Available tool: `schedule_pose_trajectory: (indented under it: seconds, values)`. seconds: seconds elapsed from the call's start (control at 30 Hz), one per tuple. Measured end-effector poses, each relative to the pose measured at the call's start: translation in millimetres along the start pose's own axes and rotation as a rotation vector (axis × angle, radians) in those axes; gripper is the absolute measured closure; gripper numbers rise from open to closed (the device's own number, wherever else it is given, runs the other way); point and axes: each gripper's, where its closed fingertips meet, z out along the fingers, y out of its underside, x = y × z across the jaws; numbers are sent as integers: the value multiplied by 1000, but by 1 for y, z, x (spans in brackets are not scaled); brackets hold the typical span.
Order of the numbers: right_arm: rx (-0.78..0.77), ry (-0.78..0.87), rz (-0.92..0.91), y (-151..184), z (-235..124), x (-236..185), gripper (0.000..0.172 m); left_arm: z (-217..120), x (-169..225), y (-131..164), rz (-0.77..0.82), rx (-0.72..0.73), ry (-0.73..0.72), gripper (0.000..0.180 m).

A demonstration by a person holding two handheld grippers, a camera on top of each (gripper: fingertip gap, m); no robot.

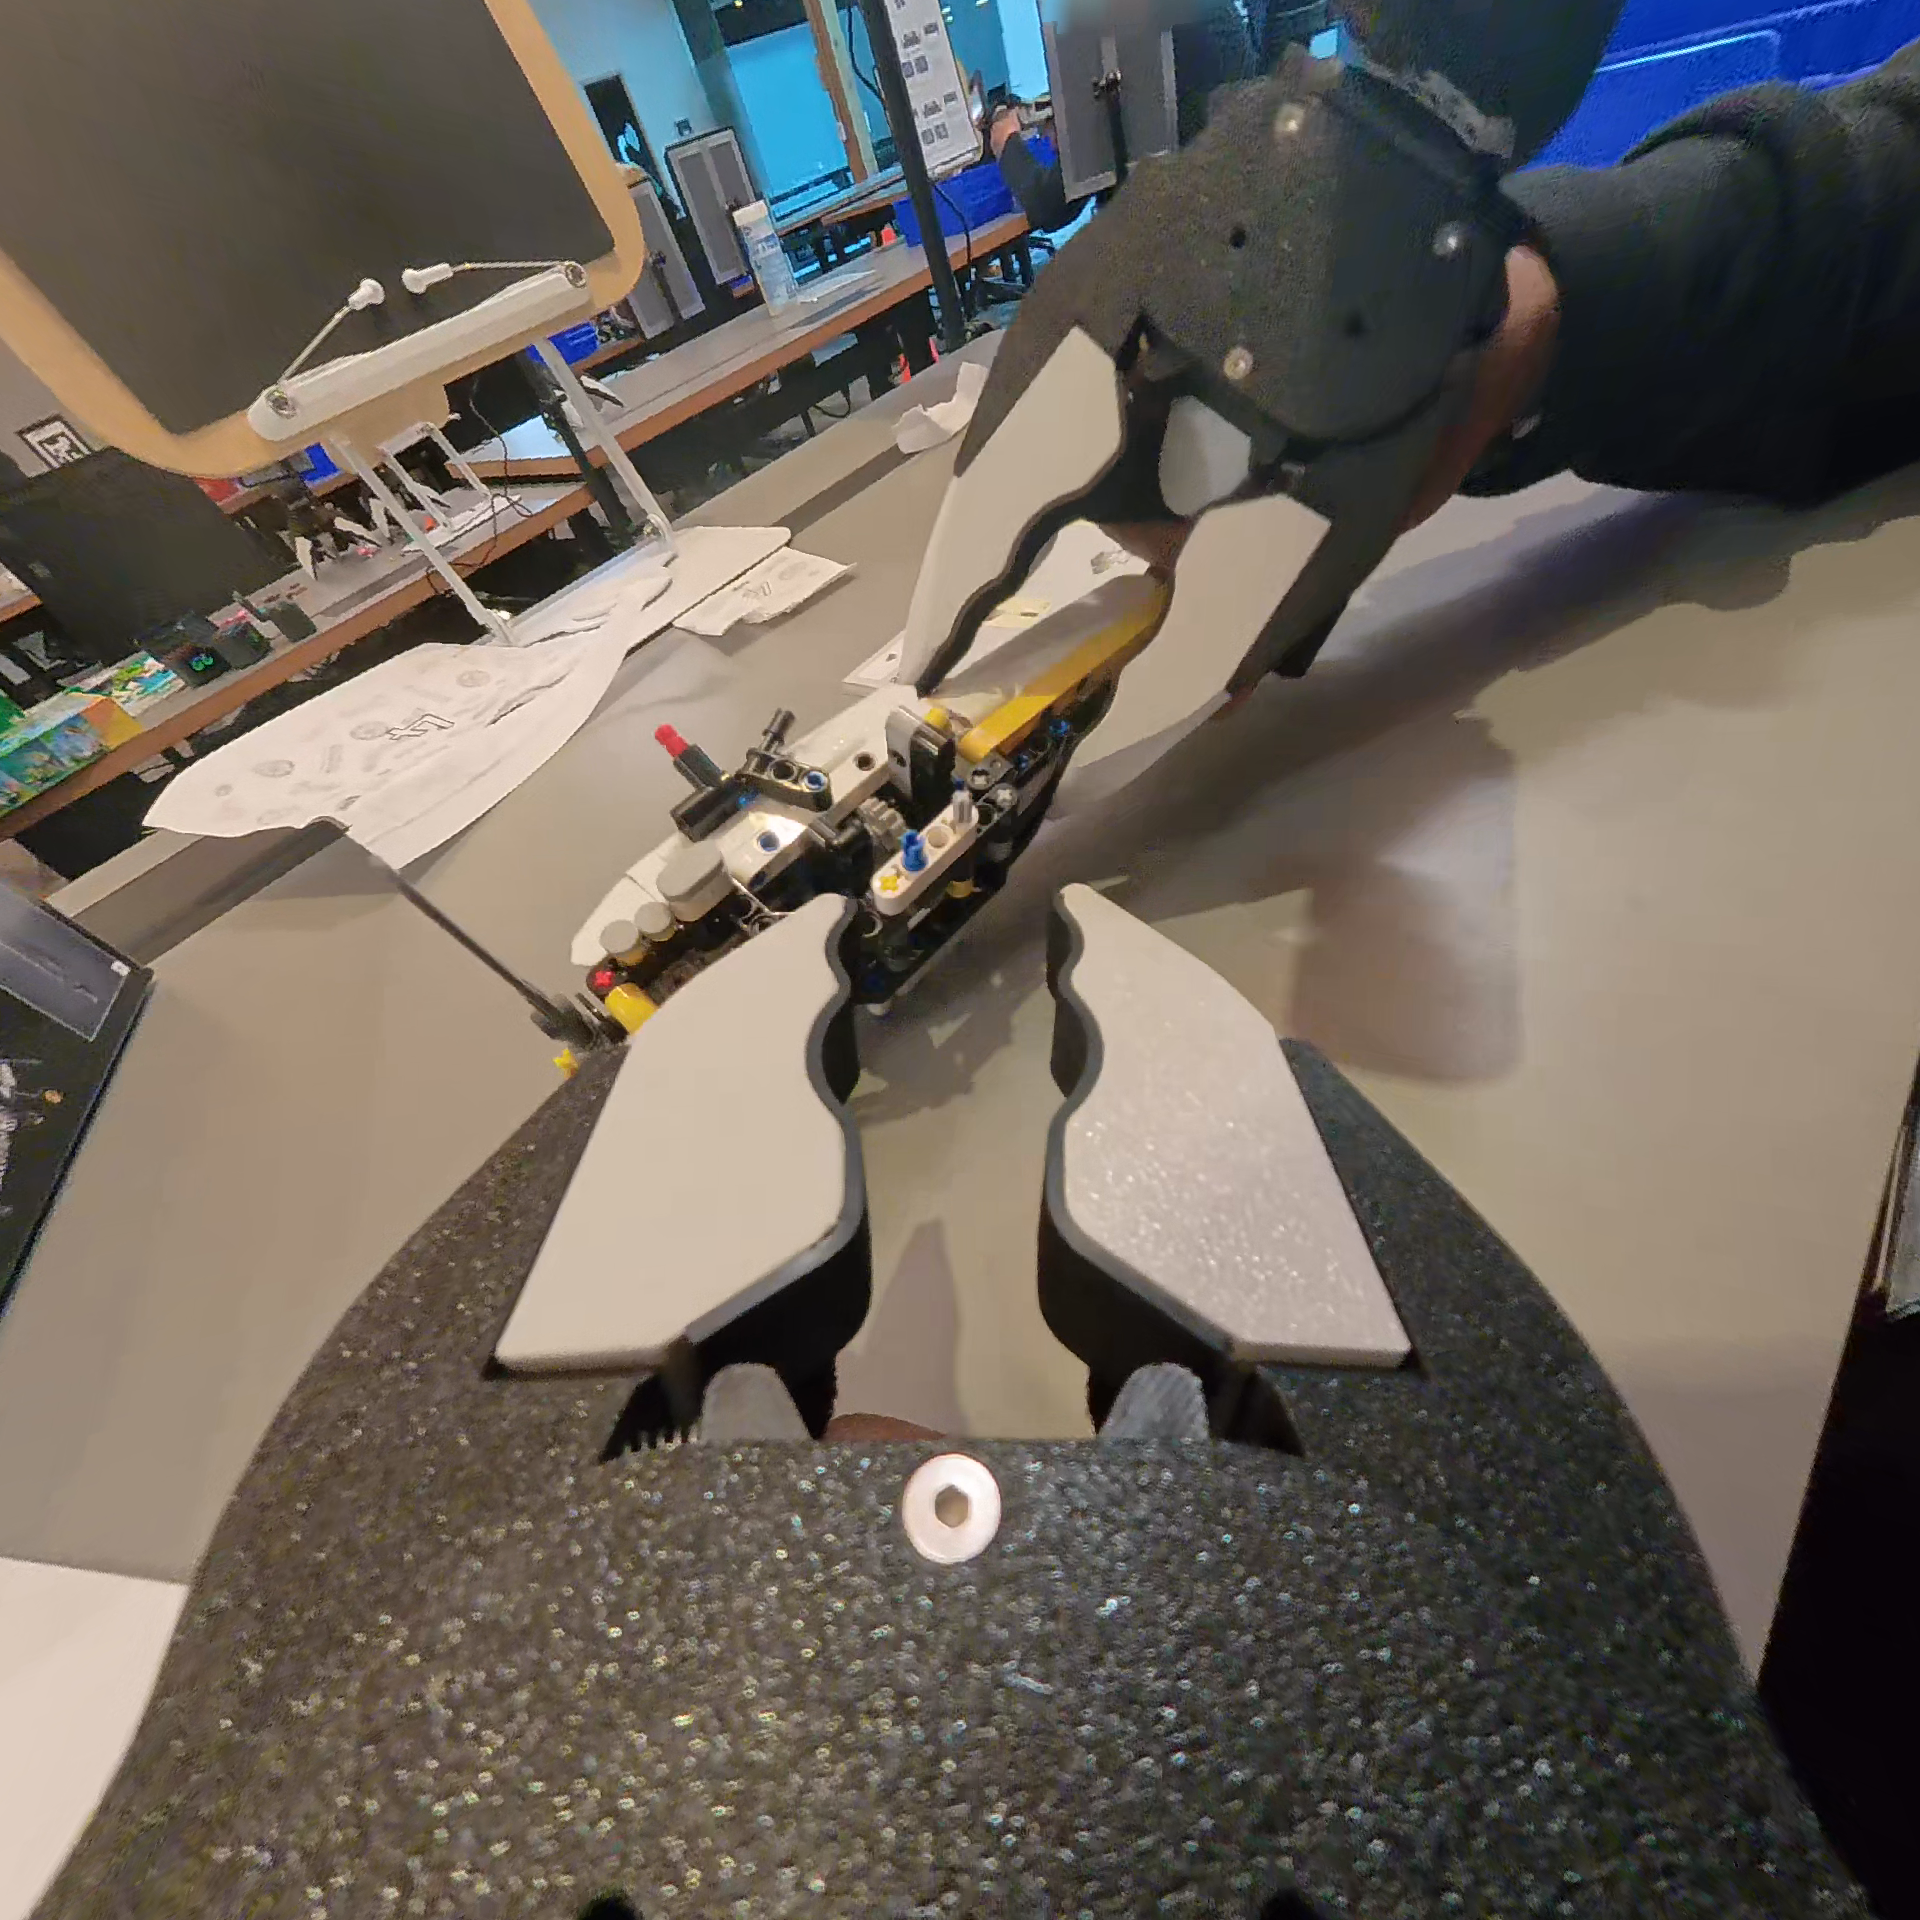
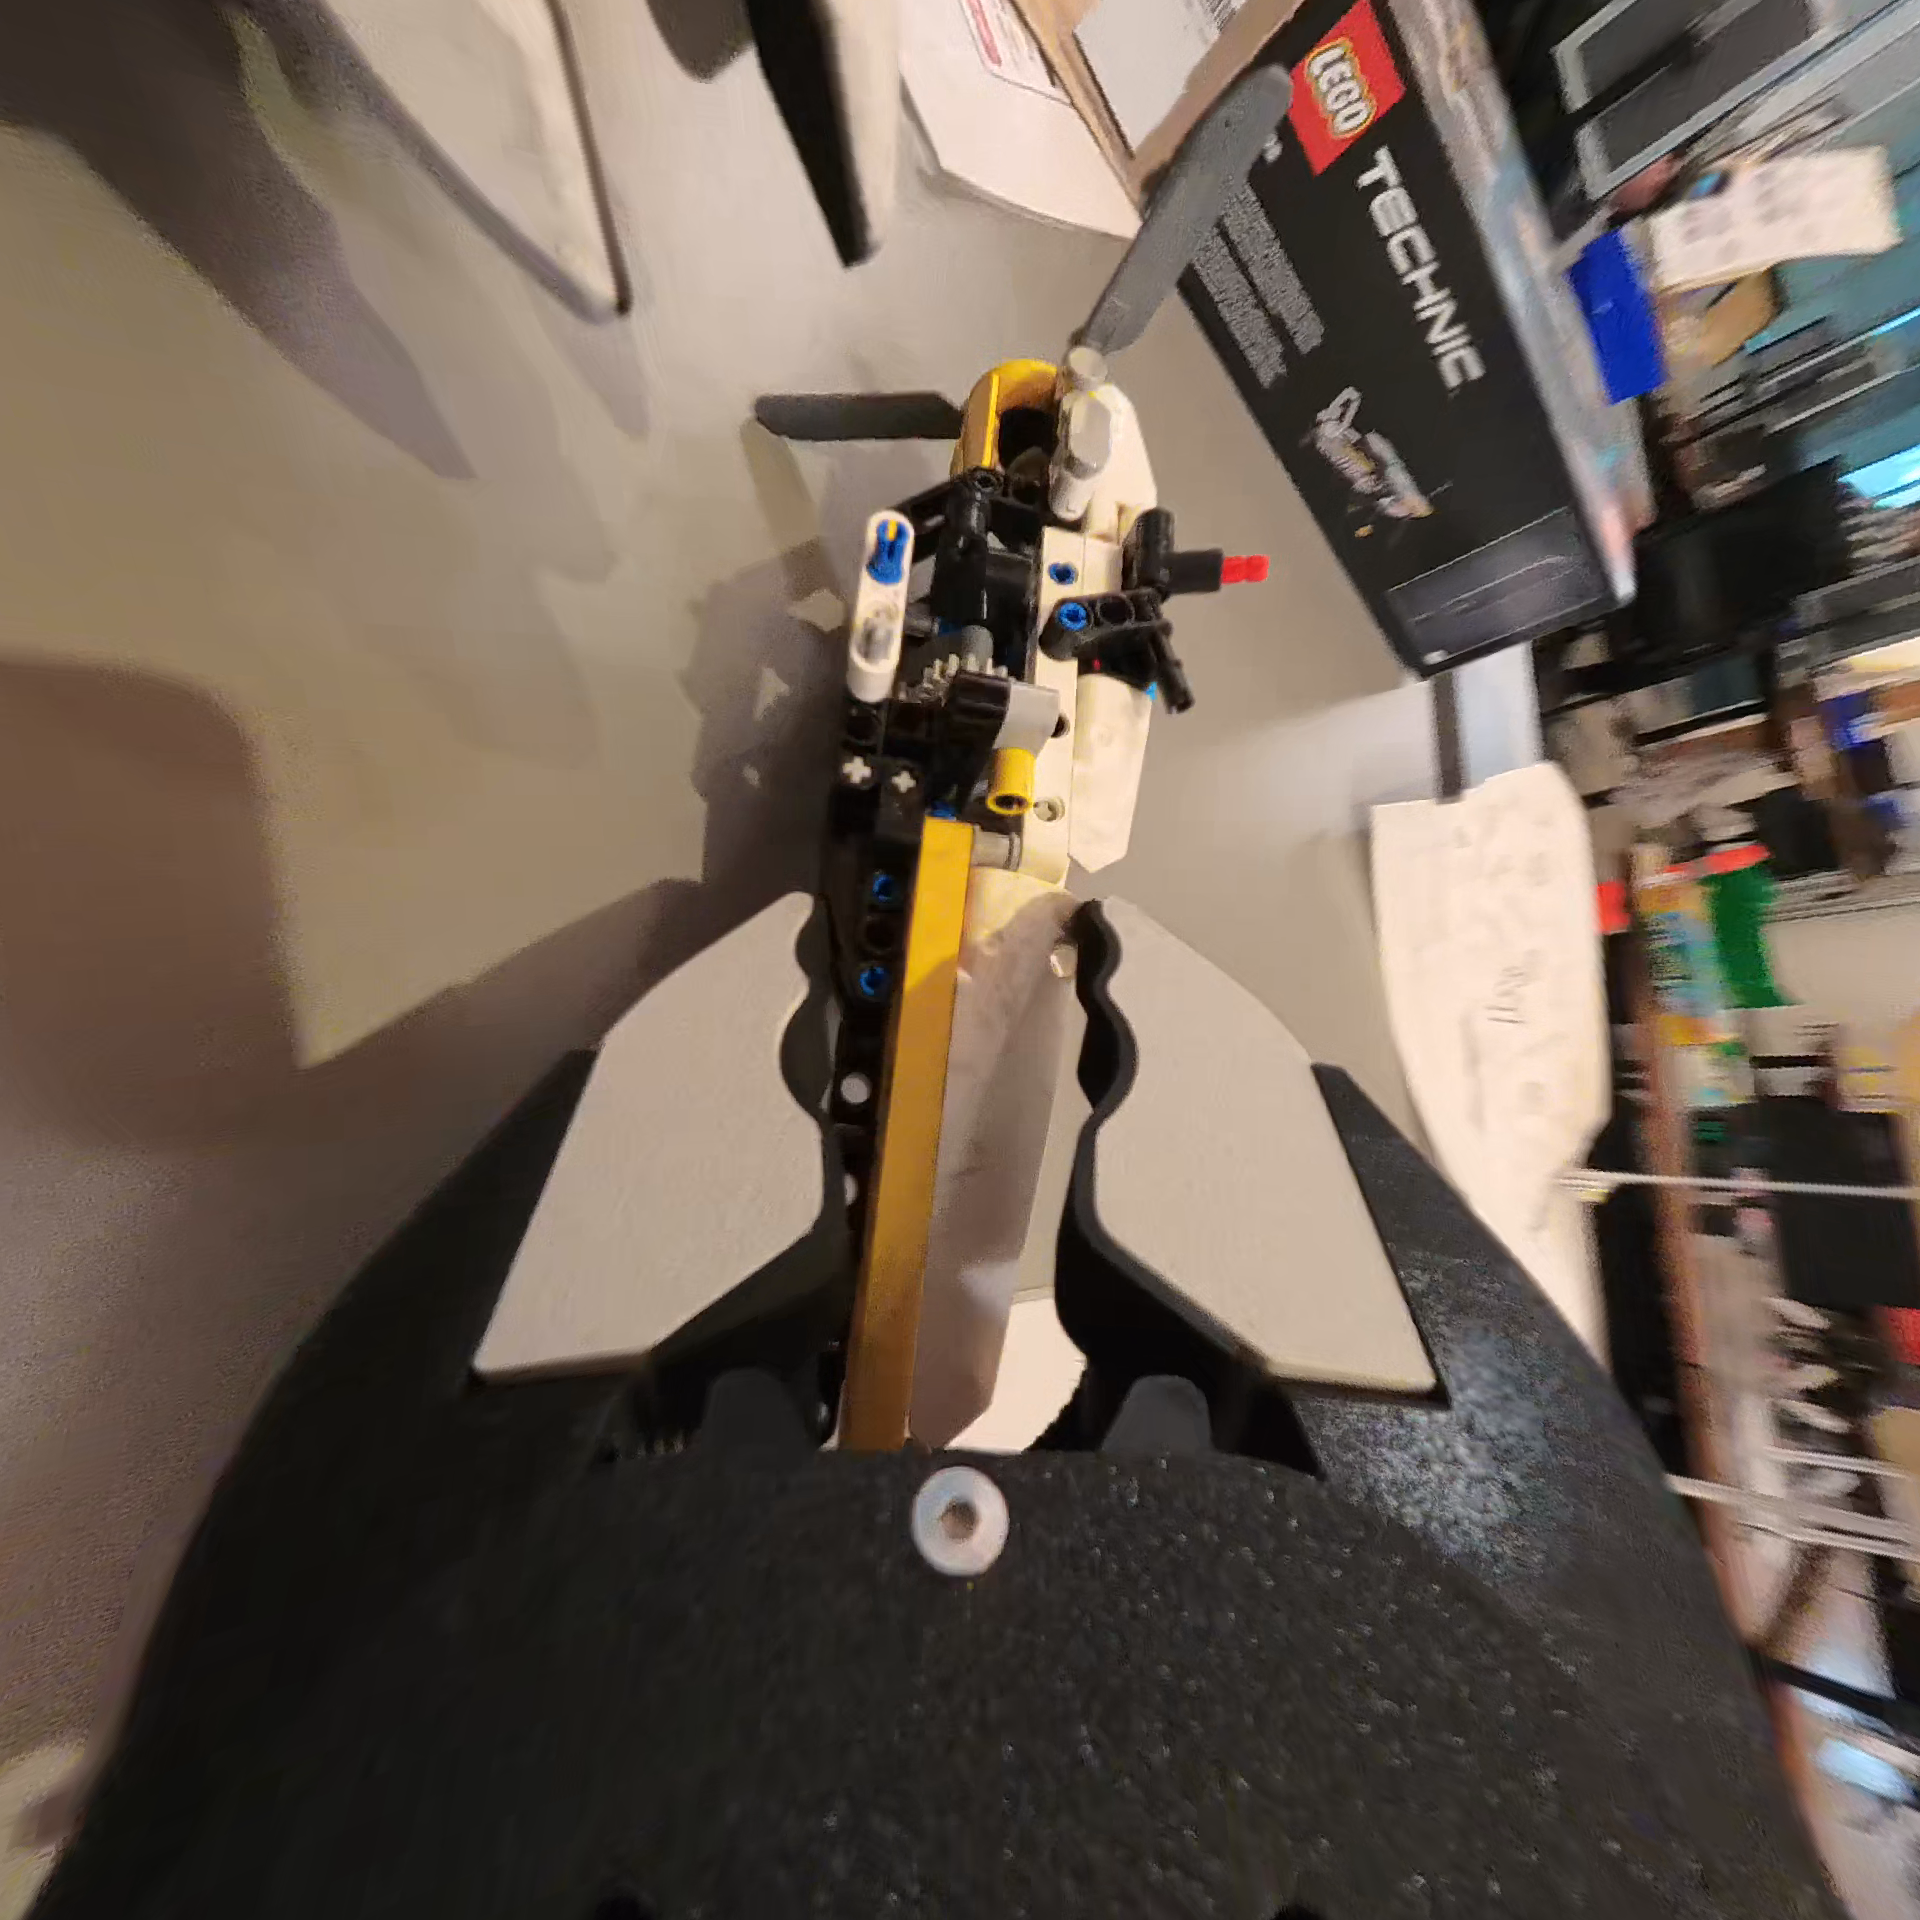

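A brick-built model [image 1: 790,821] of white, black and yellow parts lies on the grey table [image 1: 1507,1091]. My left gripper [image 1: 951,914] is open. Its left fingertip [image 1: 790,956] is right by the model's near end, and bare table shows between the pads. My right gripper [image 2: 945,909] is shut on the model's long tail [image 2: 914,1091], with one pad against the black beam and the other against the white panel. In the left wrist view the right gripper [image 1: 1081,686] straddles the yellow tail from the far side. A thin dark blade [image 1: 457,935] sticks out from the model's near end.
A black product box [image 2: 1403,364] stands just past the model's nose and also shows in the left wrist view [image 1: 52,1039]. White paper sheets [image 1: 416,717] lie to the left. A framed dark panel on a white stand [image 1: 312,208] rises behind them. A person's dark sleeve [image 1: 1714,312] reaches in behind the right gripper. The grippers' ends are close to 9 cm from one another.
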Motion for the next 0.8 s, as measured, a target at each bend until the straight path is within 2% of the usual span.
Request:
schedule_pose_trajectory:
  seconds: [0.2, 0.47, 0.6, 0.8]
  values:
    - [-46, 193, -269, 0, 6, 8, 126, -2, -1, 2, 20, -10, -31, 146]
    - [-102, 380, -631, -4, 16, 11, 126, -3, -2, 15, 72, -94, -64, 146]
    - [-92, 411, -698, -7, 22, 10, 126, -5, -4, 18, 68, -118, -78, 146]
    - [-59, 414, -688, -5, 28, 13, 126, -3, -10, 24, 19, -169, -103, 146]
